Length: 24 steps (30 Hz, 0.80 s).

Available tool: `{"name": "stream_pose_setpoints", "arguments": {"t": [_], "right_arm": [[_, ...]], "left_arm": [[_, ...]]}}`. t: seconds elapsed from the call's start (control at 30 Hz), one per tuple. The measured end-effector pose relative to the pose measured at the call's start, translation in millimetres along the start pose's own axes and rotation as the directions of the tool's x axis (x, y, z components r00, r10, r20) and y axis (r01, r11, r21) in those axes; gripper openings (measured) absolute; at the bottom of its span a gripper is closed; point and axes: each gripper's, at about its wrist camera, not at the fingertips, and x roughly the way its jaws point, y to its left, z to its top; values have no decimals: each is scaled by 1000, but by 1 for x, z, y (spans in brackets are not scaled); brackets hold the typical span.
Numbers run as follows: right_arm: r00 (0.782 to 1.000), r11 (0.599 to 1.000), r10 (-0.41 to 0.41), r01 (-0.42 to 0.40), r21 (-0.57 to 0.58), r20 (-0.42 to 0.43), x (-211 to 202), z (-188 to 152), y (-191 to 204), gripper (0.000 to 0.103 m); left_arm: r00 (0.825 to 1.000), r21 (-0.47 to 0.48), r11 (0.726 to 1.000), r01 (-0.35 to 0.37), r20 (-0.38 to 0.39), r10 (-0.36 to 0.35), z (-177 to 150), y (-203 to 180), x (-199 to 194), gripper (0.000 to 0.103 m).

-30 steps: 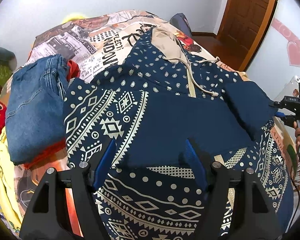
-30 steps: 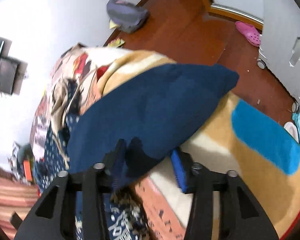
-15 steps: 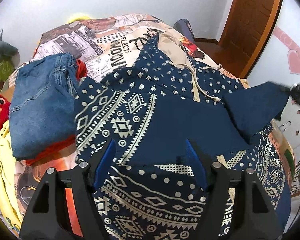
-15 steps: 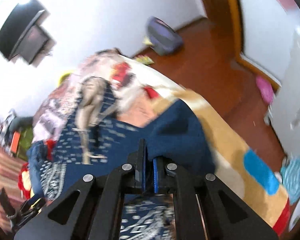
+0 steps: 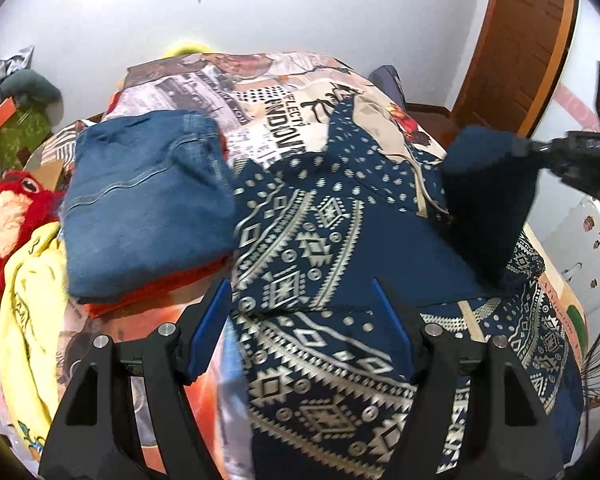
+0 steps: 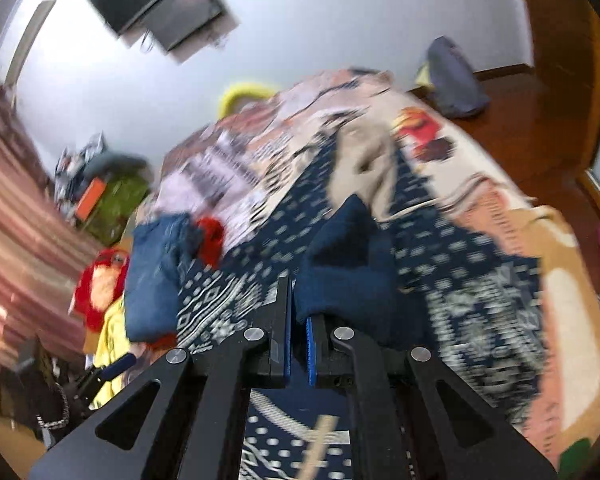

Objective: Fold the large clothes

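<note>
Hoodie [image 5: 340, 248], navy w/ cream tribal print, lies spread across collage-print bedspread [image 5: 236, 92]; right gripper [image 6: 298, 344], jaws pinched together on plain navy sleeve [image 5: 488, 196], holds it lifted over garment's body; left gripper [image 5: 304, 332] hovers above the hem, blue pads [image 5: 210, 328] wide apart, gripping nothing; folded jeans [image 5: 148, 200] sit just beside hoodie, atop sth orange, red plush toy [image 5: 8, 224] nearby.

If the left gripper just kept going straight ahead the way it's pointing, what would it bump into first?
Most likely the patterned navy hoodie spread on the bed: the open left gripper points down onto it, jaws apart. Depth is hard to judge.
</note>
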Motion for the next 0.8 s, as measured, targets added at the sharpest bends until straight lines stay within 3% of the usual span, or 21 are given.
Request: {"name": "stream_pose_setpoints", "arguments": {"t": [0.17, 0.27, 0.4, 0.53, 0.6, 0.77, 0.8], "right_arm": [[994, 997, -1, -7, -74, -113, 45, -22, 36, 5], [975, 992, -1, -26, -120, -222, 74, -42, 50, 9], [927, 981, -61, -12, -193, -370, 106, -74, 64, 11], [876, 981, -66, -32, -193, -478, 119, -90, 65, 30], [860, 983, -44, -53, -174, -509, 118, -92, 62, 31], [872, 981, -25, -72, -178, -488, 84, -74, 50, 31], [890, 979, -46, -51, -199, -454, 72, -67, 47, 31]], "left_arm": [[1000, -2, 1000, -21, -2, 21, -9, 16, -8, 70], [1000, -12, 1000, -20, -6, 20, -14, 24, -10, 70], [1000, -20, 1000, -20, -16, 20, -20, 27, -8, 70], [999, -23, 1000, -21, -31, 20, -23, 23, -5, 70], [999, -17, 1000, -23, -31, 23, -23, 21, -5, 70], [999, 12, 999, -38, -26, 39, -17, 10, -7, 70], [999, 20, 999, -43, -25, 44, -15, 7, -6, 70]]}}
